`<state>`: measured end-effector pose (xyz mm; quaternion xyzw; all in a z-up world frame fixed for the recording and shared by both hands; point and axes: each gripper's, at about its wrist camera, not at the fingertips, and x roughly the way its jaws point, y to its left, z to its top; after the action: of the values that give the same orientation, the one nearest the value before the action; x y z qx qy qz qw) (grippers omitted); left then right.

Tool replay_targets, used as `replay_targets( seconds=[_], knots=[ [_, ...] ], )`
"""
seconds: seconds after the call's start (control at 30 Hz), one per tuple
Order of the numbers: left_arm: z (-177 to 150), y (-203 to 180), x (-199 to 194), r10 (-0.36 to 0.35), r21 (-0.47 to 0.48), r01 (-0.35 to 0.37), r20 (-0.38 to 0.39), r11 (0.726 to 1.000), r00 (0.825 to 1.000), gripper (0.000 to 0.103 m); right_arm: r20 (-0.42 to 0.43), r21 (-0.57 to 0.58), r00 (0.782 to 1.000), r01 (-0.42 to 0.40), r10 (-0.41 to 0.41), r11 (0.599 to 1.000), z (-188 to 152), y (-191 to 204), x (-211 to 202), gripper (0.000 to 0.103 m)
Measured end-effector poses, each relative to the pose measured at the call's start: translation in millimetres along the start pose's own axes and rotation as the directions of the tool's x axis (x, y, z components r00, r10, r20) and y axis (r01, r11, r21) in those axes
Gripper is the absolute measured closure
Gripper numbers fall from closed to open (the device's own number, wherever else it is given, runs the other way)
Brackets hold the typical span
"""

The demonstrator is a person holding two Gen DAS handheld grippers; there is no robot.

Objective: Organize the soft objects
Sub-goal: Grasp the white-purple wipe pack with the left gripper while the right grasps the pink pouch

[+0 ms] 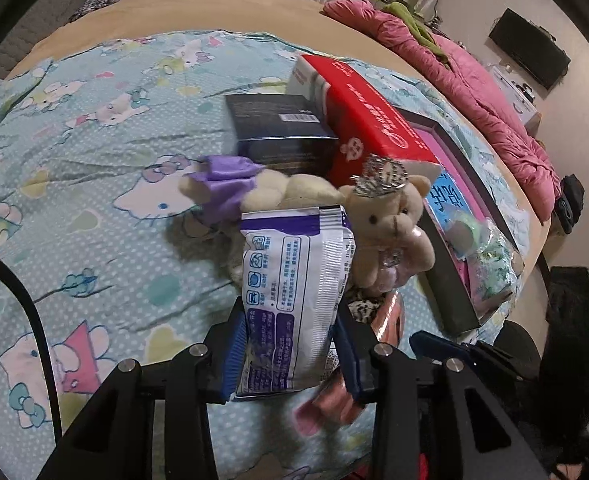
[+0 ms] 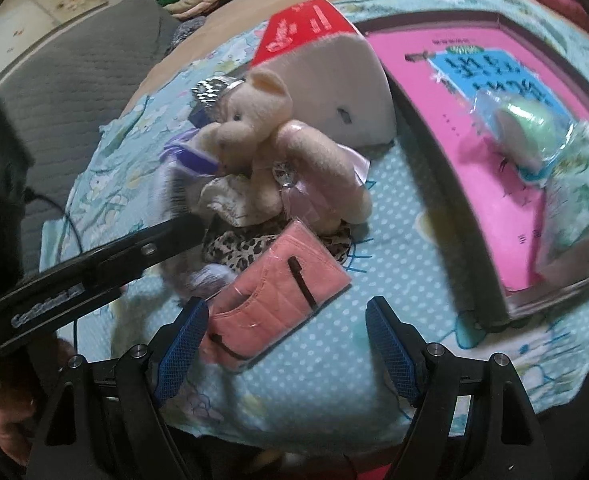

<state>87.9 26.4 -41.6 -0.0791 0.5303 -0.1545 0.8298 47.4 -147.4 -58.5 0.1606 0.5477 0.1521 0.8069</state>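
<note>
The left gripper (image 1: 290, 344) clamps the white packet (image 1: 294, 292) for sorting; the right gripper (image 2: 286, 344) stands apart over the pink mask (image 2: 278, 292), ready to grasp.

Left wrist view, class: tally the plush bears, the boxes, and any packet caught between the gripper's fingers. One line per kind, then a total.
Plush bears: 2 (crowned bear, purple-bowed bear)
Boxes: 3 (dark box, red box, flat pink box)
Gripped packets: 1 (white-and-purple packet in the left gripper)
Total: 6
</note>
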Motion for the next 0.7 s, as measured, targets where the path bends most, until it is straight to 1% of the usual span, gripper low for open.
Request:
replay_targets(
  seconds=[0.1,0.17,0.23,0.3,0.37,0.47,0.5,0.53,0.57,0.63,0.67,0.7],
  knots=[
    [-1.8,6.6,-7.1,0.002,-0.016,-0.002,0.013,1.000,1.000,0.063,0.003,0.018,1.000,-0.008,0.008,1.000,4.5,0.5,5.1,0.021],
    [-2.6,10.7,-12.3,0.016,-0.020,-0.016,0.025,1.000,1.000,0.063,0.003,0.042,1.000,-0.012,0.012,0.999,5.9,0.6,7.9,0.021],
    [-3.7,14.8,-17.2,0.033,-0.024,-0.032,0.035,0.999,0.999,0.063,0.001,0.062,1.000,-0.006,0.006,0.998,8.0,1.9,10.0,0.021],
    [-5.1,18.0,-20.8,0.031,-0.031,-0.030,0.042,0.999,0.999,0.063,-0.002,0.093,1.000,-0.001,0.001,0.996,10.1,3.4,12.0,0.021],
    [-5.3,21.2,-23.5,0.030,-0.039,-0.028,0.047,0.999,0.998,0.063,-0.006,0.115,1.000,0.017,-0.017,0.993,13.3,7.0,16.0,0.021],
    [-5.8,22.9,-25.1,0.030,-0.043,-0.028,0.049,0.999,0.998,0.063,-0.018,0.072,0.997,0.070,-0.069,0.995,15.0,17.3,23.6,0.022],
    [-6.1,23.1,-25.8,0.028,-0.042,-0.026,0.049,0.999,0.998,0.063,-0.018,0.041,0.995,0.097,-0.096,0.994,14.7,22.5,26.5,0.027],
    [-6.5,22.7,-26.1,0.027,-0.043,-0.025,0.050,0.999,0.998,0.063,-0.016,0.006,0.992,0.125,-0.125,0.992,13.7,26.2,28.5,0.036],
    [-6.6,21.8,-26.3,0.026,-0.042,-0.024,0.050,0.999,0.998,0.063,-0.015,-0.026,0.989,0.147,-0.147,0.989,12.4,28.7,29.9,0.039],
    [-6.8,20.4,-26.7,0.027,-0.038,-0.025,0.052,0.999,0.998,0.063,-0.009,-0.050,0.989,0.144,-0.145,0.988,10.8,27.7,29.7,0.046],
    [-7.1,19.7,-27.1,0.027,-0.038,-0.025,0.053,0.999,0.998,0.063,-0.007,-0.059,0.991,0.135,-0.136,0.989,11.1,26.3,28.7,0.048],
    [-7.6,18.7,-27.4,0.025,-0.036,-0.023,0.053,0.999,0.998,0.063,-0.008,-0.060,0.992,0.123,-0.124,0.991,11.1,24.1,27.9,0.052]
  ],
)
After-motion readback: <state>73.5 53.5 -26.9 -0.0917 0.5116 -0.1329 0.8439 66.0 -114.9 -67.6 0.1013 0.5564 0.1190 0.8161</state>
